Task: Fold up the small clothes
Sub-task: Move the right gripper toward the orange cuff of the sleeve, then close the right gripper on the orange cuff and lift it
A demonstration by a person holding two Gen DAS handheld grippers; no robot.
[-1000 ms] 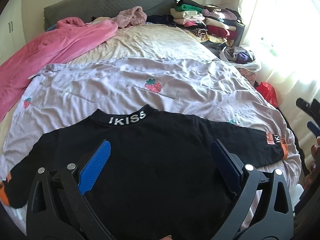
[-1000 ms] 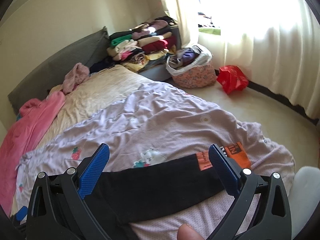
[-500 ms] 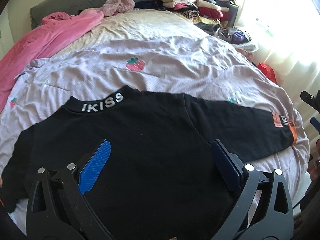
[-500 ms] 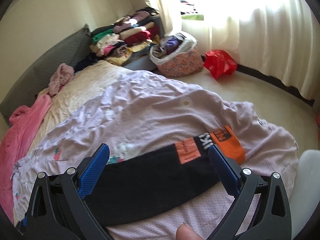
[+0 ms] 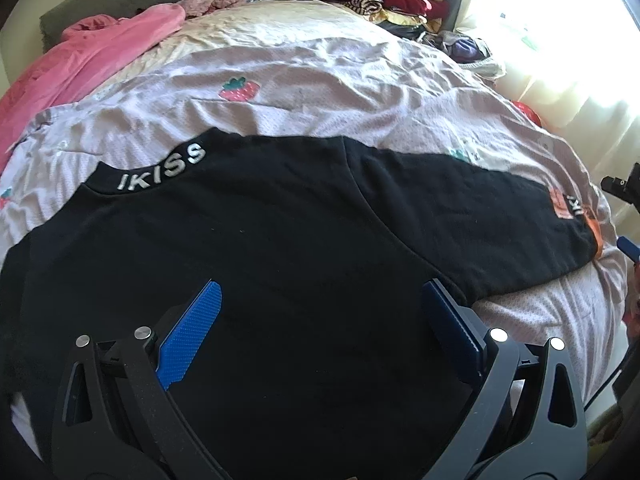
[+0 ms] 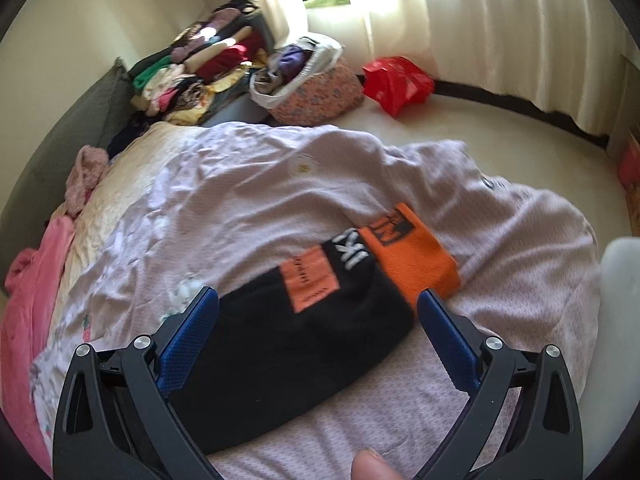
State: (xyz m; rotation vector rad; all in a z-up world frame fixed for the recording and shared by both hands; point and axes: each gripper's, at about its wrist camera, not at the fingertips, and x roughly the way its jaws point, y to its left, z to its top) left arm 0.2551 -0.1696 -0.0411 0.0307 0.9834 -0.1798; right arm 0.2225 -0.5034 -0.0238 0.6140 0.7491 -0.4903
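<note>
Soft black top [image 5: 256, 248] lies flat on crinkled lilac sheet [image 5: 320, 92]; left hand-held gripper [image 5: 320, 320] and right hand-held gripper [image 6: 318, 322] both gape apart above it.

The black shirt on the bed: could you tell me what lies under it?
The black shirt lies flat on a lilac strawberry-print sheet, visible all around it. Whatever is directly beneath the fabric is covered.

Both grippers closed in on the black shirt [image 5: 280, 260]: left gripper [image 5: 320, 316] now low over its body, right gripper [image 6: 318, 318] straddling the orange-cuffed sleeve [image 6: 320, 320]. Jaws unchanged, spread wide.
</note>
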